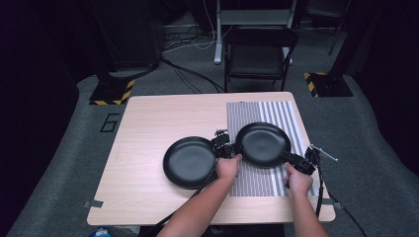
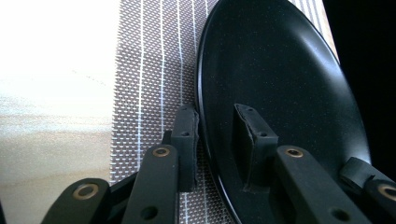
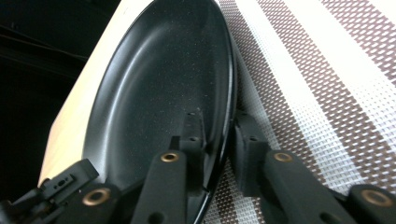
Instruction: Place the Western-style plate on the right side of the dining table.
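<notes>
The left gripper (image 1: 232, 149) grasps the near-left rim of a black plate (image 1: 263, 143); in the left gripper view its two pads straddle the plate (image 2: 280, 79) edge, one pad (image 2: 185, 140) outside against the striped placemat (image 2: 149, 70) and the other (image 2: 250, 140) inside the dish. The right gripper (image 1: 298, 160) clamps the same plate on its opposite rim; in the right gripper view one pad (image 3: 192, 135) lies inside the plate (image 3: 163, 79) and the other (image 3: 247, 149) sits outside, over the placemat (image 3: 327, 84). Both grippers are closed on the rim, so the plate sits between them, directly ahead of each one's jaws, over the placemat (image 1: 257, 113) on the table (image 1: 163, 113). Whether the plate rests on the mat or is slightly raised cannot be told.

A second black plate (image 1: 190, 161) lies on the bare wood just beside the left gripper, on the side away from the right gripper, free of both. The left hand (image 1: 228, 168) and right hand (image 1: 298, 180) sit behind their grippers, toward the near table edge. Beyond the table, well ahead of the grippers, stands a dark chair (image 1: 259, 54)
</notes>
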